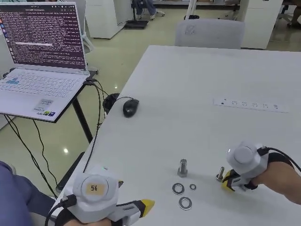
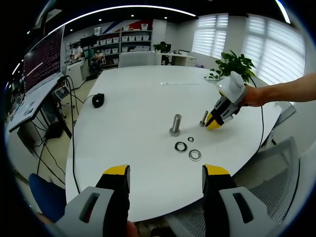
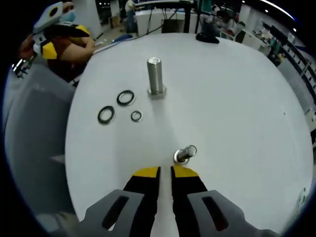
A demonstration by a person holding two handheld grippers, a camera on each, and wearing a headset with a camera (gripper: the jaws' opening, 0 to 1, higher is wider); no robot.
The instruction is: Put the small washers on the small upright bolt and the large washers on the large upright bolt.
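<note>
The large bolt [image 1: 182, 167] and the small bolt [image 1: 220, 174] stand upright on the white table [image 1: 197, 103]. In front of them lie two large washers [image 1: 178, 189] [image 1: 185, 203] and one small washer [image 1: 193, 187]. My right gripper [image 3: 165, 171] is shut with nothing between its fingers, just short of the small bolt [image 3: 184, 154]; in the head view the right gripper [image 1: 229, 181] sits beside that bolt. My left gripper [image 2: 167, 177] is open and hangs at the table's near edge, well back from the large bolt [image 2: 175, 125] and the washers [image 2: 181, 146].
A black mouse [image 1: 130, 107] and a white power strip [image 1: 249, 104] lie farther back on the table. An open laptop [image 1: 42, 61] stands on a stand to the left. A grey chair [image 1: 209, 33] is at the far edge.
</note>
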